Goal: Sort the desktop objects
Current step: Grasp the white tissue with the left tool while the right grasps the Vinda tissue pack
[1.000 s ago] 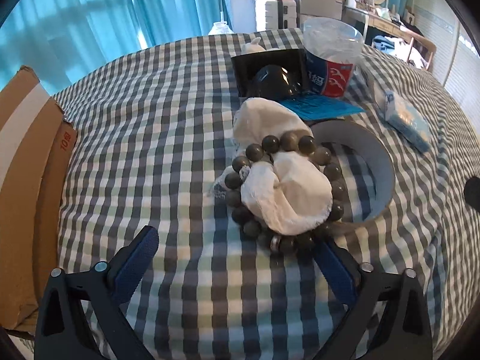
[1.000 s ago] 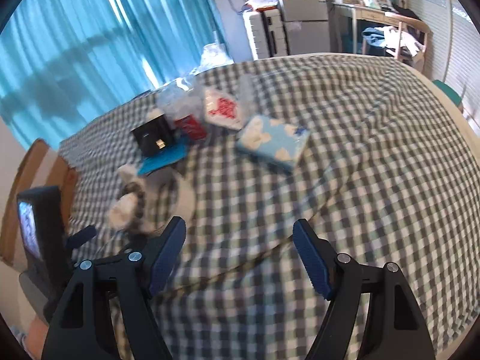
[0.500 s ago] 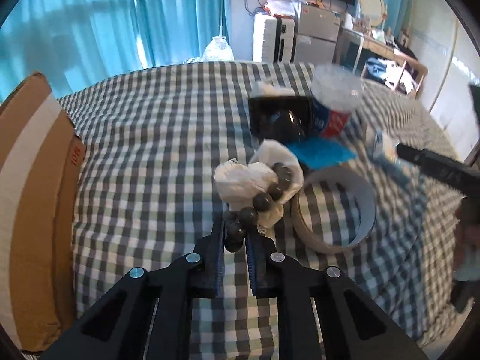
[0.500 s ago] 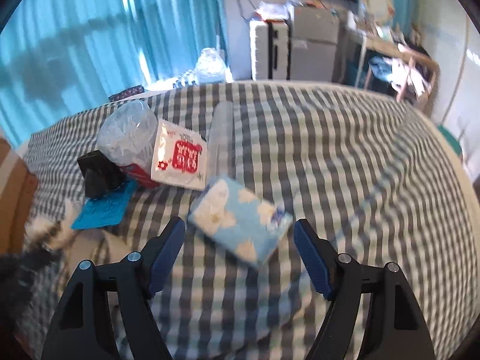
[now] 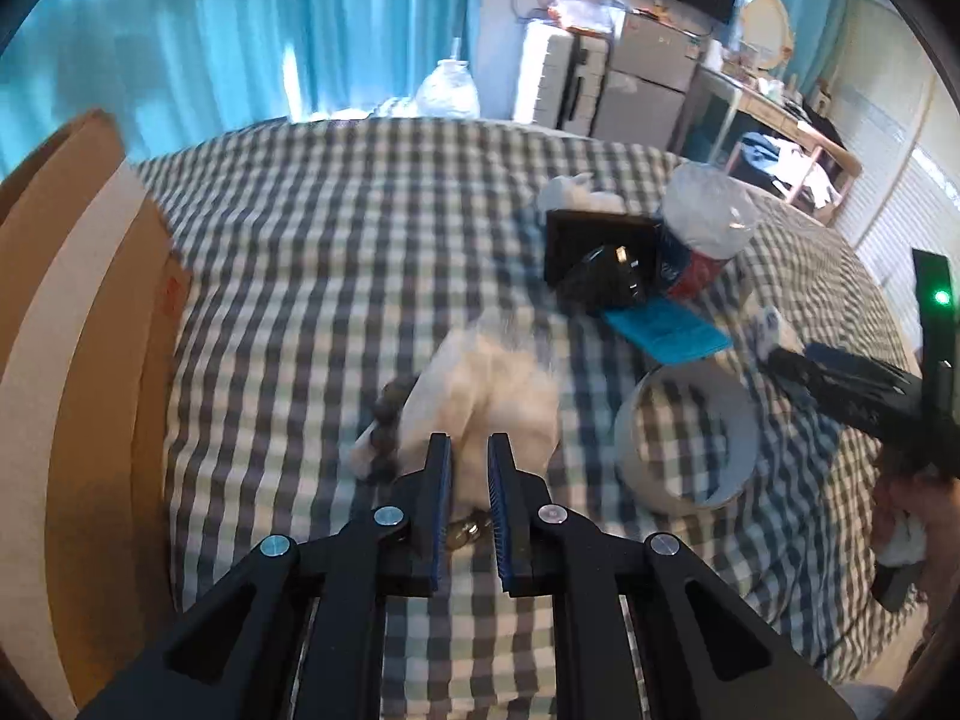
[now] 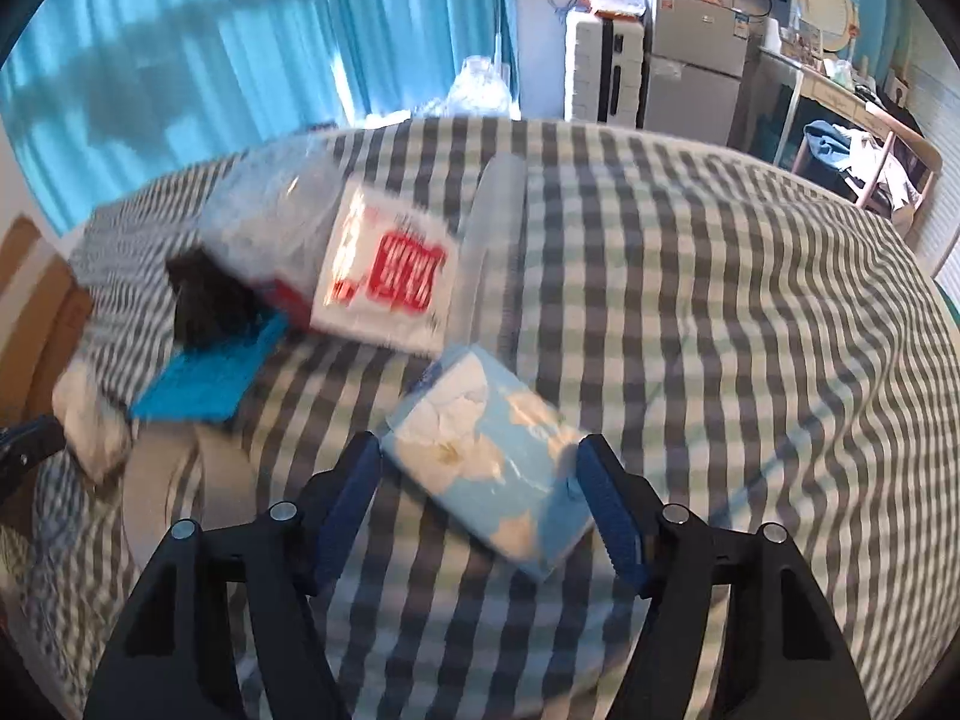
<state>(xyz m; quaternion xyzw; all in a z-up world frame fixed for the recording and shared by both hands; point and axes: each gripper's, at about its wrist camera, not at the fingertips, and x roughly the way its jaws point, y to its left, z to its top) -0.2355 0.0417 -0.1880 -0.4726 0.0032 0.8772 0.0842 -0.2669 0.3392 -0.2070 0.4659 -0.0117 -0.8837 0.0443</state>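
Left fingers: the blue pads (image 5: 441, 498) of the left gripper (image 5: 469, 450) are drawn nearly together, pinching the bead bracelet (image 5: 384, 420) at a metal bead low in the narrow gap.
Bracelet: dark round beads curl out to the left of the left fingers and run under the white cloth (image 5: 486, 384) (the far part of the loop is hidden by it).
White cloth: bunched just ahead of the left fingertips, blurred.
Tape roll (image 5: 690, 438): on the checked cover (image 5: 312, 276), right of the left fingers, apart from the cloth.
Blue card (image 5: 666, 330): flat, beyond the tape roll.
Black box (image 5: 600, 258): further ahead and right of the left fingers, a dark rounded thing in front of it, touching the blue card.
Clear-lidded tub (image 5: 708, 240): right beside the black box.
Cardboard box (image 5: 78, 360): far left of the left fingers, at the cover's edge.
Right fingers: the pads (image 6: 351, 495) of the right gripper (image 6: 486, 501) stand wide and are closing, one on each side of the tissue pack (image 6: 498, 468); I cannot tell whether they touch its ends yet.
Tissue pack: pale blue with white flowers, lying slantwise between the right fingers on the checked cover.
Red-and-white packet (image 6: 390, 276): ahead and left of the right fingers, just beyond the tissue pack (print too blurred to read).
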